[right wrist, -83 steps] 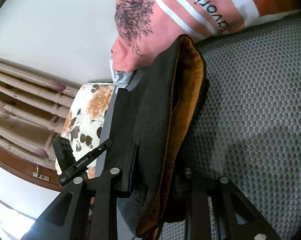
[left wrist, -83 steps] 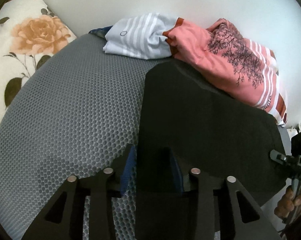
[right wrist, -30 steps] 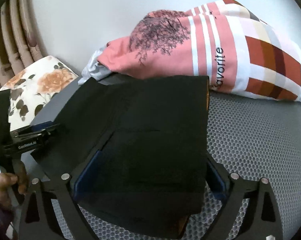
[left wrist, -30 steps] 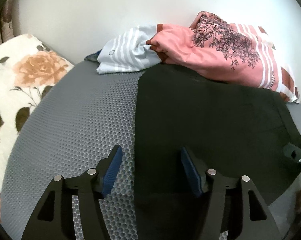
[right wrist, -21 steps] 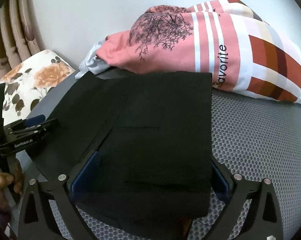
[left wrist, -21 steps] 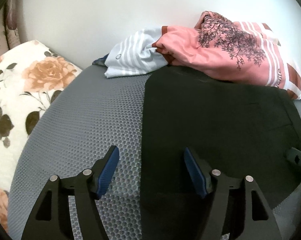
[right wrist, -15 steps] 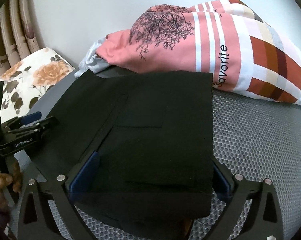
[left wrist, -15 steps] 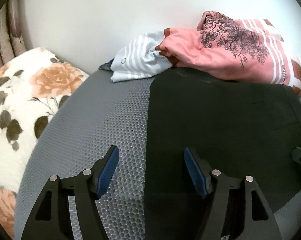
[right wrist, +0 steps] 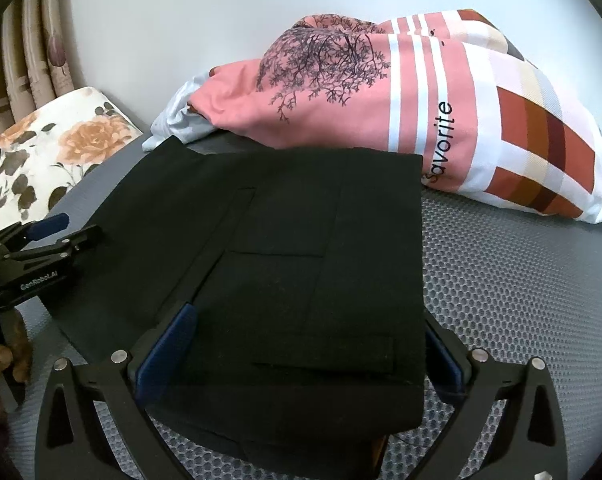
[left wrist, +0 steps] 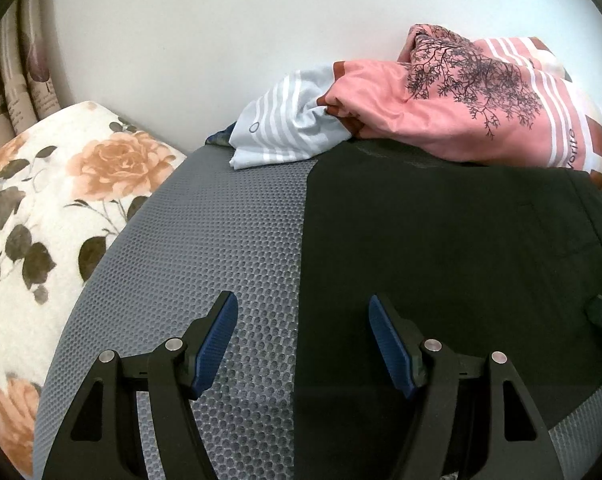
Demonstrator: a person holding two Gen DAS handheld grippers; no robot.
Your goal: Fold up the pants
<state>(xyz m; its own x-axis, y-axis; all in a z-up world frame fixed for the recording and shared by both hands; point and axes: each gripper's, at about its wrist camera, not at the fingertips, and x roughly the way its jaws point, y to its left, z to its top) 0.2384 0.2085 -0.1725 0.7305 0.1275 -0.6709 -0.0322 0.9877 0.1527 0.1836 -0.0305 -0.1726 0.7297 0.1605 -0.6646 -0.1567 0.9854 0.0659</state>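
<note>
Left wrist view: the black pants point(left wrist: 441, 248) lie flat on the grey honeycomb mat point(left wrist: 205, 248), folded into a broad dark panel with a straight left edge. The far edge touches the pink tree-print pillow point(left wrist: 461, 112) and lies just beside a pale striped cloth point(left wrist: 285, 136). The left gripper point(left wrist: 301, 340) is spread wide and holds nothing, one blue pad over the mat, the other over the pants. A floral cushion point(left wrist: 53, 200) sits at the left.

Right wrist view: the pants point(right wrist: 293, 280) show as a neat rectangle with faint seam and pocket lines, a folded layer lying on top. The right gripper point(right wrist: 301, 352) stands wide apart, its fingers at either side of the pants' near end, clamping nothing. The left gripper point(right wrist: 61, 232) shows at the pants' left edge.
</note>
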